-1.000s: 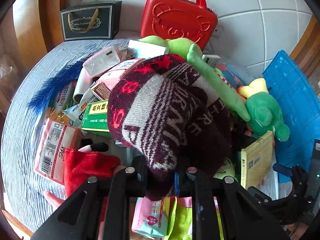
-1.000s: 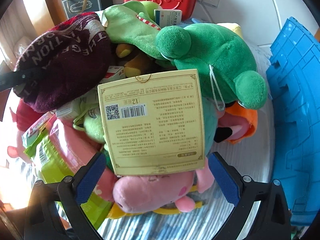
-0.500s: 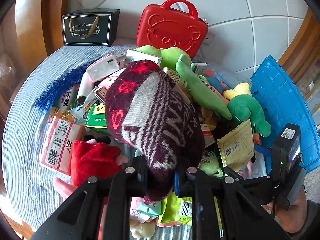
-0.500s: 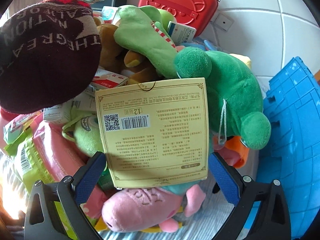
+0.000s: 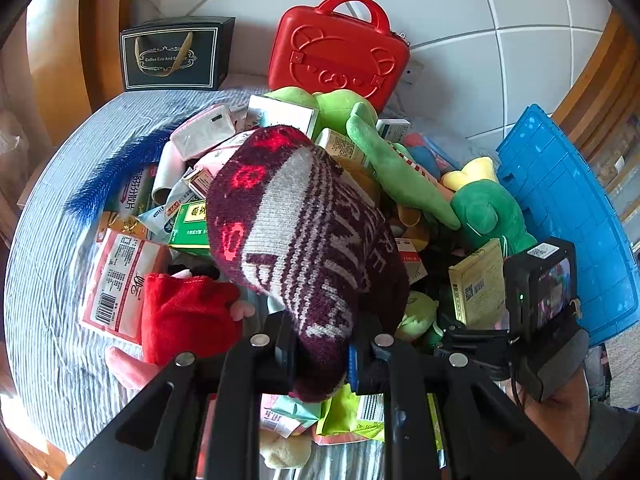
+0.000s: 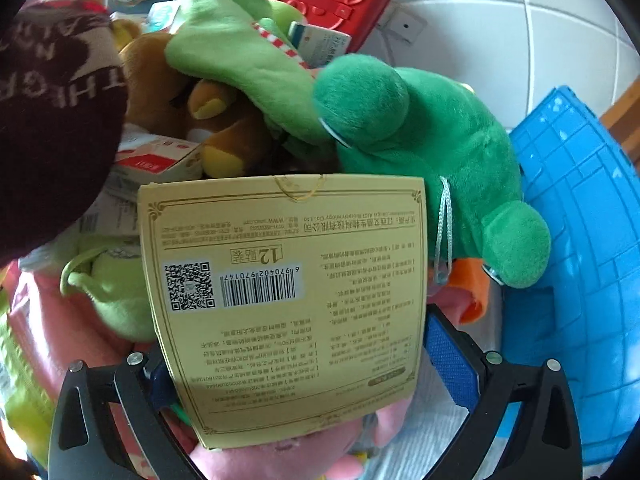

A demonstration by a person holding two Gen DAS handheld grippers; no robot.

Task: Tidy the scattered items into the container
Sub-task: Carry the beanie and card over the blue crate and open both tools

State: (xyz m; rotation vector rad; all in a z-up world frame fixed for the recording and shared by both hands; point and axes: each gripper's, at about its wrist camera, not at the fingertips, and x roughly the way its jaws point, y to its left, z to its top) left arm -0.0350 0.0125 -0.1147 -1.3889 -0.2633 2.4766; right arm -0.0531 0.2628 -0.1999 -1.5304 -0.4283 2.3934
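Note:
My left gripper (image 5: 320, 356) is shut on a maroon and grey knit hat (image 5: 304, 232) and holds it above the pile of toys and packets. The hat also shows at the left edge of the right wrist view (image 6: 52, 120). My right gripper (image 6: 304, 364) is shut on a flat yellow box (image 6: 280, 300) with a barcode, held up over a pink plush (image 6: 280, 460). The right gripper and yellow box show in the left wrist view (image 5: 476, 284). The blue crate (image 5: 568, 216) stands to the right, also in the right wrist view (image 6: 580, 240).
A red bear-embossed case (image 5: 336, 52) and a dark gift box (image 5: 176, 56) stand at the back wall. Green plush toys (image 6: 432, 148), a brown bear (image 6: 200, 120), a red plush (image 5: 184, 312), a blue feather (image 5: 116, 168) and several medicine packets lie on the striped cloth (image 5: 52, 320).
Both grippers have risen with their loads. The hat lifted away from the pile; the right gripper moved closer to the left one and toward the green plush.

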